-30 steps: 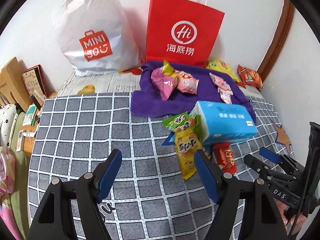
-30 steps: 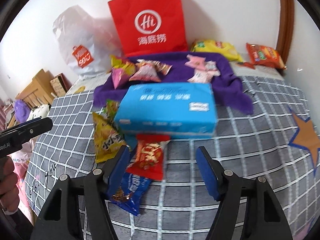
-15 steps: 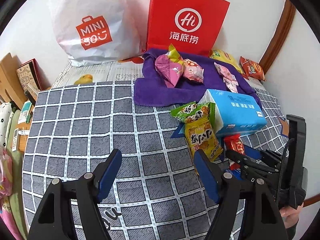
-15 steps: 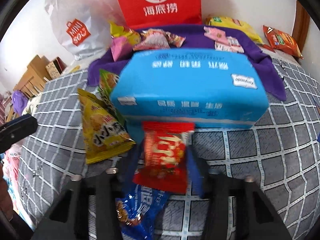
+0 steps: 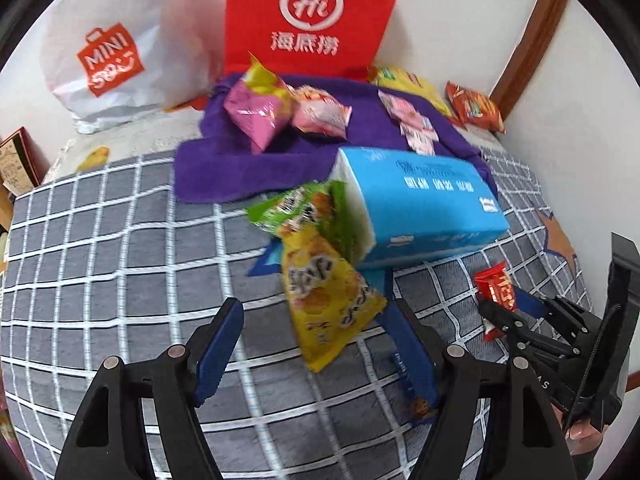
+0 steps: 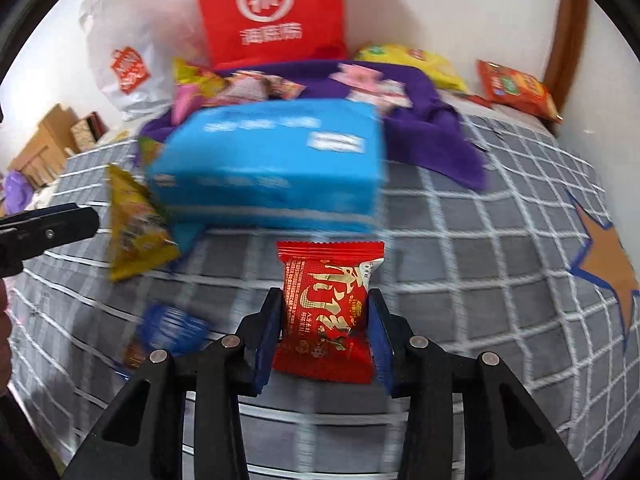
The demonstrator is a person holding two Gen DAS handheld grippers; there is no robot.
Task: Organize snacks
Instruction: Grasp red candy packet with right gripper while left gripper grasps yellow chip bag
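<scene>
My right gripper (image 6: 326, 320) is shut on a red snack packet (image 6: 326, 312) and holds it above the checked bedspread; the packet also shows in the left wrist view (image 5: 494, 286). My left gripper (image 5: 316, 344) is open and empty, its jaws either side of a yellow snack bag (image 5: 324, 300) that lies in front of it. A green snack bag (image 5: 296, 210) leans on a blue tissue pack (image 5: 416, 204). A blue snack packet (image 6: 168, 330) lies on the bedspread. Pink snack bags (image 5: 260, 118) lie on a purple towel (image 5: 248, 164).
A red paper bag (image 5: 312, 16) and a white shopping bag (image 5: 116, 44) stand against the back wall. A yellow bag (image 6: 412, 62) and an orange bag (image 6: 516, 88) lie at the back right. Furniture stands off the bed's left edge (image 6: 44, 140).
My right gripper closed on the red packet and lifted it back from the tissue pack. My left gripper moved forward toward the yellow bag, still open.
</scene>
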